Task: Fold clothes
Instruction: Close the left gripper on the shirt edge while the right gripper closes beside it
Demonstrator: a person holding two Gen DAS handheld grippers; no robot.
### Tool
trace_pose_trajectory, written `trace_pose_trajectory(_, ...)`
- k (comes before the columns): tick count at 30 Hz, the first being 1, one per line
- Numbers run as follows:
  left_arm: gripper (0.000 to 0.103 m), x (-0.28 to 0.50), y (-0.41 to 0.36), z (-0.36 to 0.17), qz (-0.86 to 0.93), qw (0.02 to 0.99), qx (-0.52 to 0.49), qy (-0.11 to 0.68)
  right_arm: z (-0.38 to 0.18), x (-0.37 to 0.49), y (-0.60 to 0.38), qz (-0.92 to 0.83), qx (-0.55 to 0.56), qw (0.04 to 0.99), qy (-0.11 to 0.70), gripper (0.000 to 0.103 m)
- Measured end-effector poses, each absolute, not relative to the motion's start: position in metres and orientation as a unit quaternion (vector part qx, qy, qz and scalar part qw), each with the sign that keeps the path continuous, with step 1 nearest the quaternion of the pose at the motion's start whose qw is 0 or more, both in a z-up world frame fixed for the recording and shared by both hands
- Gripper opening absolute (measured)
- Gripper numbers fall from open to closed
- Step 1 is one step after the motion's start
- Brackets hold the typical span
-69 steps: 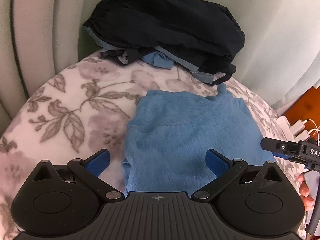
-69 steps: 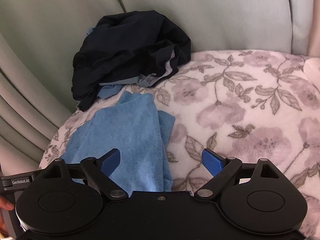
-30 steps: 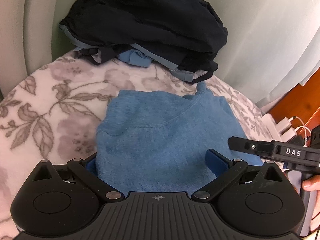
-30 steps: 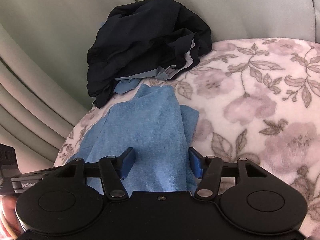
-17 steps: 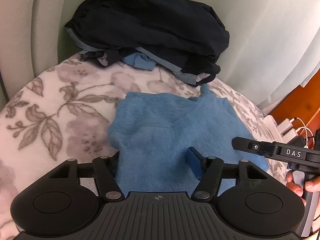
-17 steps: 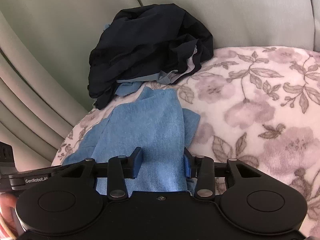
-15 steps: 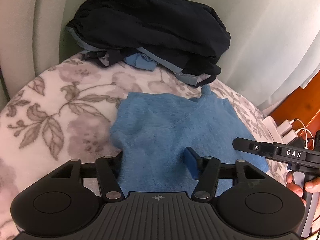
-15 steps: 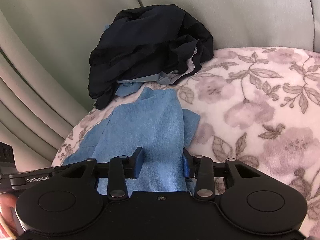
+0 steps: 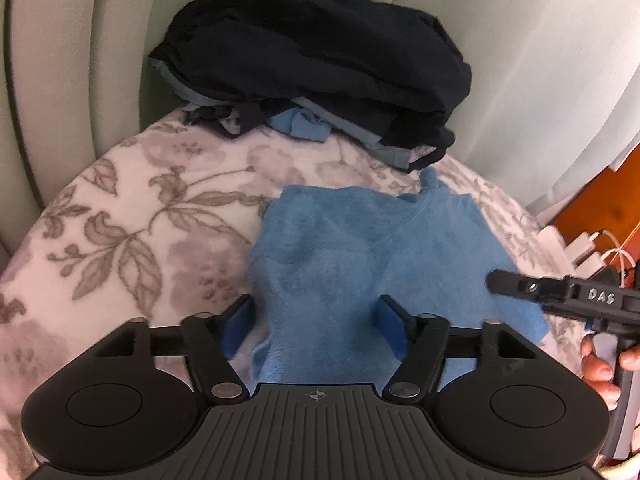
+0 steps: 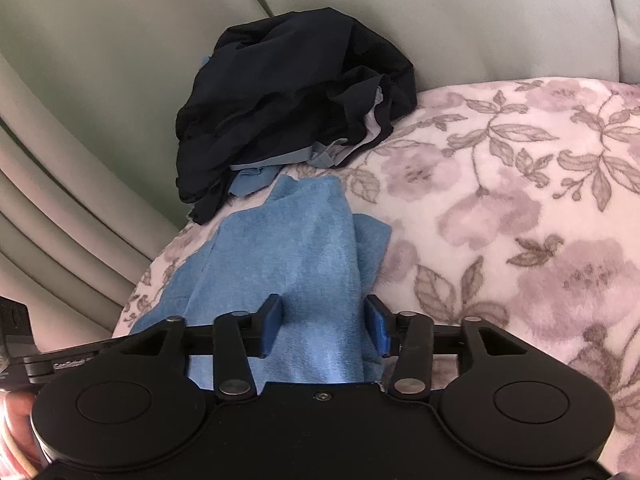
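Two grippers work one garment: a blue fleece top (image 9: 360,248) lying on a floral blanket (image 9: 132,220), near its edge and just in front of a pile of dark clothes (image 9: 312,68). The top lies partly doubled over, with a raised ridge of fabric running toward each camera; this suggests a fold in progress, not a finished one.

The left gripper (image 9: 316,320) straddles the near portion of the top. Its fingers (image 9: 390,326) have just been opening and stand moderately wide, with cloth bunched between them; the pads do not appear to press on it. The right gripper (image 10: 324,326) straddles the ridge at the other side of the top. Its fingers (image 10: 376,324) have likewise just been opening, and they flank the fold closely; whether the pads touch the fleece cannot be told for certain, but a gap shows at the left pad.

Both grippers point downward onto the fabric from opposite sides, a position suited to re-gripping or releasing the same edge evenly. A hand (image 9: 600,364) holds the right gripper's handle at the frame edge. The dark pile rests against a pale green upholstered backrest (image 10: 440,12), clear of the working area, probably awaiting its turn.
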State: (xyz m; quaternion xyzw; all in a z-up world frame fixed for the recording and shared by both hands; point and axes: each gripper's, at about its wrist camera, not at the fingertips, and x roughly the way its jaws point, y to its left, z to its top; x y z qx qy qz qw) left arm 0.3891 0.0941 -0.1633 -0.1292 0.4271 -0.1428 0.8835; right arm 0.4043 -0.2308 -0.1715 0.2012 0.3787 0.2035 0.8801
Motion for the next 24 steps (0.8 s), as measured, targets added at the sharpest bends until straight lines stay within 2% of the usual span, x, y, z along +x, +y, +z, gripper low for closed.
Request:
trace_pose_trajectory(1,0.073,0.39,0.094,-0.165,-0.143,0.882,-0.128,0.43,-0.173,0.405,-0.232,0.203,0.204,0.879,0.381,0.057)
trace_pose_trajectory(3,0.08,0.392,0.094,-0.166,-0.15,0.88,-0.134,0.431,-0.178,0.408,-0.235,0.205,0.221,0.871,0.387,0.057)
trace_pose_trajectory(8,0.081,0.395,0.088,-0.169,-0.174,0.876,-0.143,0.426,-0.184,0.413,-0.237,0.216,0.243,0.861,0.392,0.057)
trace_pose_trajectory(9,0.081,0.396,0.087,-0.169,-0.179,0.876,-0.144,0.424,-0.185,0.414,-0.236,0.22,0.244,0.859,0.392,0.054)
trace_pose_trajectory(10,0.08,0.396,0.087,-0.17,-0.181,0.876,-0.15,0.422,-0.185,0.414,-0.236,0.224,0.246,0.858,0.392,0.045)
trace_pose_trajectory(11,0.073,0.397,0.089,-0.171,-0.184,0.874,-0.161,0.419,-0.186,0.415,-0.236,0.228,0.251,0.855,0.393,0.044)
trace_pose_trajectory(12,0.062,0.398,0.091,-0.172,-0.184,0.873,-0.171,0.419,-0.186,0.416,-0.236,0.229,0.255,0.853,0.393,0.042)
trace_pose_trajectory(15,0.04,0.399,0.097,-0.175,-0.186,0.869,-0.19,0.418,-0.186,0.415,-0.236,0.233,0.255,0.854,0.389,0.037)
trace_pose_trajectory(18,0.025,0.397,0.1,-0.177,-0.185,0.869,-0.199,0.413,-0.185,0.415,-0.234,0.235,0.253,0.857,0.383,0.029)
trace_pose_trajectory(21,0.015,0.394,0.099,-0.174,-0.186,0.874,-0.201,0.401,-0.181,0.413,-0.233,0.235,0.247,0.862,0.376,0.021)
trace_pose_trajectory(24,0.013,0.388,0.093,-0.169,-0.184,0.884,-0.181,0.39,-0.177,0.409,-0.231,0.237,0.236,0.868,0.368,0.019)
